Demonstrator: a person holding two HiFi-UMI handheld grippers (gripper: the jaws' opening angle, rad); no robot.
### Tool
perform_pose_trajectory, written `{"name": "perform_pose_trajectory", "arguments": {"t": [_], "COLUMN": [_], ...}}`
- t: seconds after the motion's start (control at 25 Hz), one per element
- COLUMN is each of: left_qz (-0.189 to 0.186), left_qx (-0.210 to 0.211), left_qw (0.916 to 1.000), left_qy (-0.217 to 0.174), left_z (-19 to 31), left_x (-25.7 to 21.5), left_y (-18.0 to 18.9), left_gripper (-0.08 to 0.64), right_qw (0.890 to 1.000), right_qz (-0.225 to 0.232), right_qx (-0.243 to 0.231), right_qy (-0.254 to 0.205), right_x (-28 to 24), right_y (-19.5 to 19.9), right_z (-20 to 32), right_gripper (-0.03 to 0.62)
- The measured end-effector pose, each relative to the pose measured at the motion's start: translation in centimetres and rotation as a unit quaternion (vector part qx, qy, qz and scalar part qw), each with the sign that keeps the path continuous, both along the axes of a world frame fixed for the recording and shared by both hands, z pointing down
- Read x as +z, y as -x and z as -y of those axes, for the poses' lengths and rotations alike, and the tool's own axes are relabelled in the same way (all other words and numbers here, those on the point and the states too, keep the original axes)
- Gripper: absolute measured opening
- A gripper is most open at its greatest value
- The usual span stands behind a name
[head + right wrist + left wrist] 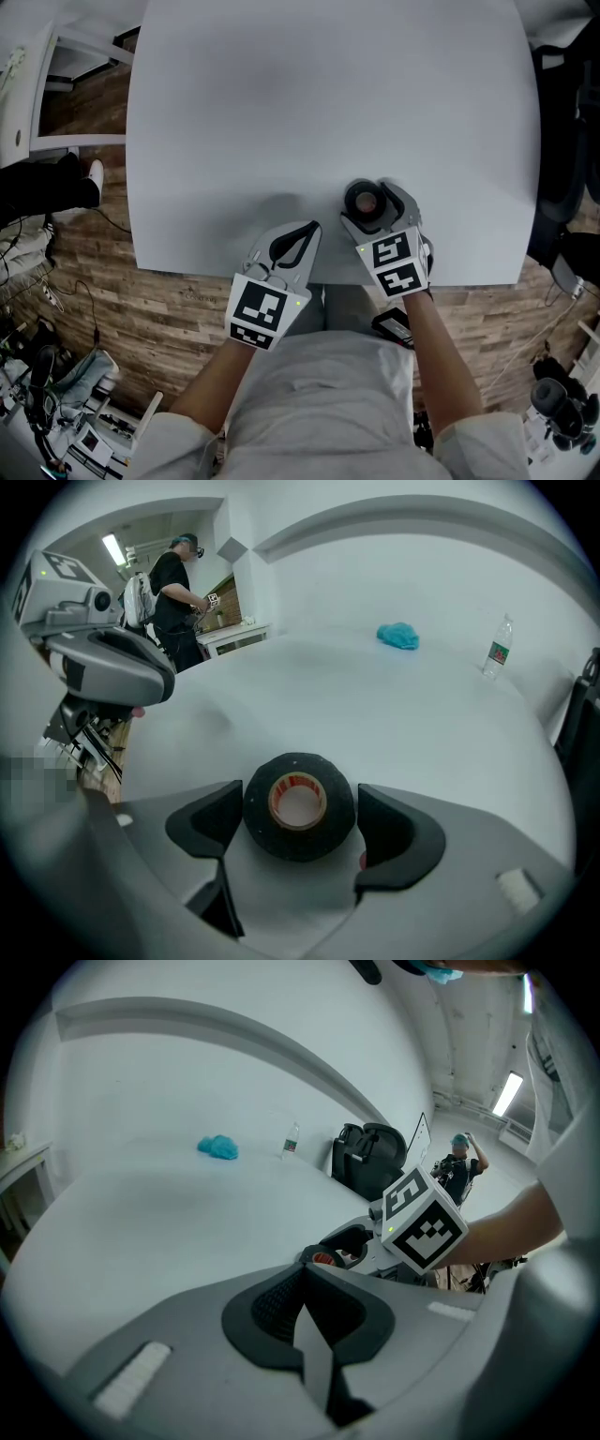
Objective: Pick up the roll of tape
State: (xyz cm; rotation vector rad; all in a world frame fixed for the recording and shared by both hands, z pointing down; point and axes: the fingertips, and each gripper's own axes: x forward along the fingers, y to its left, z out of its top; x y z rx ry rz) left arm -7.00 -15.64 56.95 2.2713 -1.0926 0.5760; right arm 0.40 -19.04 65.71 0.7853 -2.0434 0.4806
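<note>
the right gripper (300,808) holds its jaws spread around the roll of tape (300,842), the left gripper (304,1277) has its jaws pressed together, and closing off-centre may push the roll away.

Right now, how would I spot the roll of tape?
Look at the big white table, near the edge by the person. There, between the open jaws of the right gripper, lies the roll of tape: a flat black ring with a pale, red-printed core, unlike the blue lump and bottle far off.
</note>
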Motion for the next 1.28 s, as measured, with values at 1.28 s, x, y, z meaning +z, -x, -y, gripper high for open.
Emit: {"name": "perform_pose_trajectory", "arguments": {"t": [1.28], "left_qz": [0.002], "left_qx": [0.001], "left_qw": [0.9999], "left_qy": [-0.01], "left_z": [-0.6], "left_x": [-1.0], "left_y": [-0.1], "left_gripper": [0.018], "right_qw": [1.0], "right_qz": [0.021], "right_qx": [0.009], "right_qy": [0.009], "right_x": [-1.5], "right_y": [-0.2], "right_z": [-0.8], "right_gripper": [0.347]}}
